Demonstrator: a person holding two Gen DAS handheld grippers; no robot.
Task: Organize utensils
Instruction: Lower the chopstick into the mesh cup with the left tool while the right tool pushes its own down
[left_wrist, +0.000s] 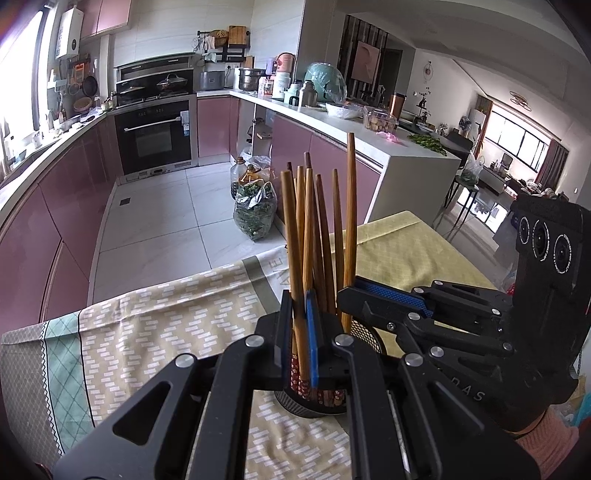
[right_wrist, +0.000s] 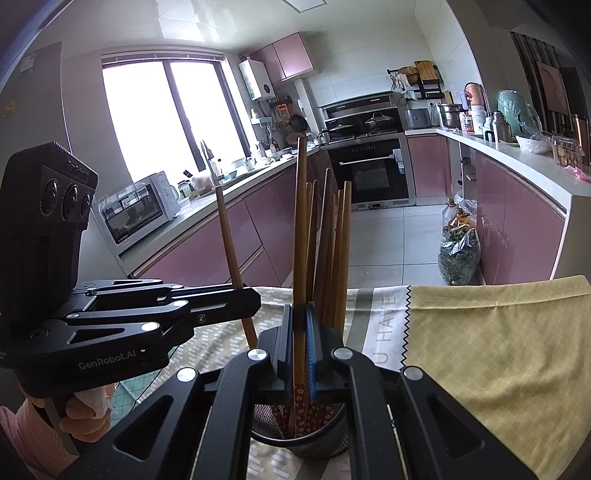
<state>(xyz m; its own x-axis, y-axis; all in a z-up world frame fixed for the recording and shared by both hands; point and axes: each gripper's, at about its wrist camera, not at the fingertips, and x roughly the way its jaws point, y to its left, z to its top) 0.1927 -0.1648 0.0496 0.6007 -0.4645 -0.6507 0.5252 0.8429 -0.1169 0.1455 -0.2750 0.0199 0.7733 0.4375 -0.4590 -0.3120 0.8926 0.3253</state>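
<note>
Wooden chopsticks (left_wrist: 317, 236) bunched upright in a metal mesh holder (right_wrist: 317, 441) on a patterned tablecloth (left_wrist: 166, 325), long axes near vertical, plain tips up, red floral ends down inside the cup. Left gripper (left_wrist: 300, 339) clamped narrow on one chopstick (left_wrist: 293, 258) just above the rim, stick leaning slightly left. Right gripper (right_wrist: 300, 354) pinched likewise on the tallest chopstick (right_wrist: 300, 236), upright. L view only: right gripper side-on w/ blue pad, yellow cloth (left_wrist: 406, 254), kitchen island (left_wrist: 413, 173). R view only: window (right_wrist: 162, 122), toaster oven (right_wrist: 136, 210), floral ends visible down in the holder, left gripper from the side.
</note>
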